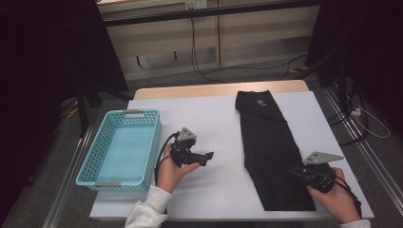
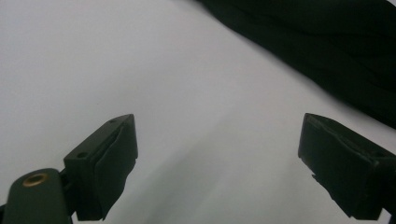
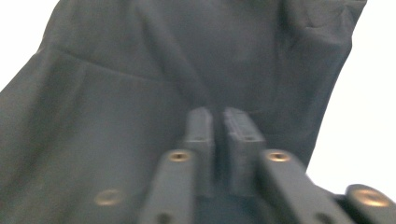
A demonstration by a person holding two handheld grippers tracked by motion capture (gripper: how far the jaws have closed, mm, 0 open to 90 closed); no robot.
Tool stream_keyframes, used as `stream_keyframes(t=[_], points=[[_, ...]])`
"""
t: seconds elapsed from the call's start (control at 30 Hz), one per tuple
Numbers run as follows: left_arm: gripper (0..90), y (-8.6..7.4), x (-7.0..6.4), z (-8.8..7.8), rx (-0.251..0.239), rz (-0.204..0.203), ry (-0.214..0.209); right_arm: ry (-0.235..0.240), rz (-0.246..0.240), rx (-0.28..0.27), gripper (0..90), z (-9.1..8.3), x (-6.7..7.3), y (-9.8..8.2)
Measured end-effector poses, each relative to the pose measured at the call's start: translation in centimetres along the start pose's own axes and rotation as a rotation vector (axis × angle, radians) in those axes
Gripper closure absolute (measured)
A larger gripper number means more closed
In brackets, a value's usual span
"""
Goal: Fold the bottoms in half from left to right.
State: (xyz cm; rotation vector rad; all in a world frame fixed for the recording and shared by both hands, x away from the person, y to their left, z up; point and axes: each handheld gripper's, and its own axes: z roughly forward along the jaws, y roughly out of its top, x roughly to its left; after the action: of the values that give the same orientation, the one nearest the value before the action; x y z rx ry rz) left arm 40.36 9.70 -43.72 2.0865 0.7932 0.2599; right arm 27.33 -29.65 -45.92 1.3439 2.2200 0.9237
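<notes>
1. The left hand [image 1: 172, 172] comes in from the near edge in a pale sleeve and holds the left gripper [image 1: 209, 157] pointing right, its jaws wide apart.
2. The right hand [image 1: 338, 197], near right, holds the right gripper [image 1: 291, 170] pointing left, jaws together.

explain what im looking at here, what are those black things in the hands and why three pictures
A person sits at a table with a hand-held grasping tool in each hand; there is no robot arm. The high view looks down from above the person's side. The other two pictures come from small cameras riding on each tool, looking along its two black jaws. On the white surface lie a black folded garment and an empty turquoise basket. The left tool has its jaws wide apart over bare table, holding nothing. The right tool has its jaws together at the garment's near end; whether cloth is pinched between them I cannot tell.
</notes>
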Motion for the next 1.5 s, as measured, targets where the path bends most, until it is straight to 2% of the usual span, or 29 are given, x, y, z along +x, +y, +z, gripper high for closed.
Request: stream_keyframes(t=[0.07, 0.13, 0.17, 0.2, 0.27, 0.37, 0.43, 0.47, 0.6, 0.67, 0.73, 0.83, 1.0, 1.03, 1.13, 1.2, 1.27, 1.43, 1.5], points=[[11.8, 0.0, 0.0, 0.0, 0.0, 0.003, 0.0, 0.02, -0.003, 0.007, 88.9, -0.2, 0.1, -0.1], [11.9, 0.0, 0.1, -0.1, -0.001, 0.006, 0.005, 0.075, 0.0, 0.014, 89.0, -0.6, 0.2, -0.1], [11.9, 0.1, 0.1, -0.1, -0.001, 0.007, 0.007, 0.083, -0.001, 0.018, 88.9, -0.8, 0.4, -0.3], [11.9, 0.1, 0.1, -0.1, -0.001, 0.007, 0.009, 0.084, -0.004, 0.018, 88.4, -0.8, 0.4, -0.3], [11.9, 0.0, 0.1, 0.0, 0.002, 0.005, 0.009, 0.049, -0.012, 0.001, 77.3, -1.0, 0.4, -0.1], [11.8, 0.0, 0.0, 0.0, 0.001, 0.001, 0.004, 0.054, -0.002, -0.039, 66.4, -1.1, 0.7, 0.7], [11.8, 0.0, 0.1, 0.0, 0.0, 0.002, 0.007, 0.052, -0.004, -0.054, 62.6, -0.8, 1.0, 1.3], [11.7, -0.1, 0.1, 0.0, 0.004, 0.001, 0.004, 0.049, -0.005, -0.063, 57.8, -0.5, 1.1, 1.5], [11.6, -0.2, 0.2, 0.0, 0.011, 0.005, 0.008, 0.023, 0.001, -0.08, 50.2, 0.7, 1.2, 2.7], [11.4, -0.2, 0.2, 0.0, 0.013, 0.005, 0.01, 0.011, -0.002, -0.09, 49.3, 1.4, 1.1, 3.4], [11.4, -0.2, 0.3, 0.0, 0.017, 0.008, 0.012, 0.004, 0.005, -0.102, 43.3, 2.2, 1.2, 4.1], [11.2, -0.3, 0.2, 0.0, 0.012, -0.003, 0.008, 0.003, 0.017, -0.107, 41.8, 3.6, 1.3, 5.4], [10.8, -0.4, 0.4, -0.2, 0.015, 0.001, 0.016, -0.03, 0.039, -0.133, 35.5, 5.9, 1.4, 7.3], [10.7, -0.5, 0.3, -0.2, 0.017, -0.008, 0.01, -0.038, 0.048, -0.131, 34.6, 6.3, 1.4, 7.7], [10.6, -0.6, 0.4, -0.2, 0.027, -0.001, 0.009, -0.061, 0.056, -0.143, 34.3, 7.5, 1.3, 8.8], [10.6, -0.6, 0.4, -0.3, 0.023, 0.003, 0.016, -0.055, 0.069, -0.142, 32.7, 8.2, 1.3, 9.4], [10.6, -0.7, 0.4, -0.3, 0.023, -0.011, 0.015, -0.07, 0.059, -0.135, 32.0, 8.8, 1.5, 10.1], [10.5, -0.7, 0.6, -0.5, 0.028, -0.004, 0.021, -0.074, 0.045, -0.129, 32.0, 10.3, 1.9, 11.9], [10.5, -0.8, 0.6, -0.4, 0.027, -0.014, 0.019, -0.063, 0.063, -0.131, 32.0, 11.0, 2.0, 12.6]])
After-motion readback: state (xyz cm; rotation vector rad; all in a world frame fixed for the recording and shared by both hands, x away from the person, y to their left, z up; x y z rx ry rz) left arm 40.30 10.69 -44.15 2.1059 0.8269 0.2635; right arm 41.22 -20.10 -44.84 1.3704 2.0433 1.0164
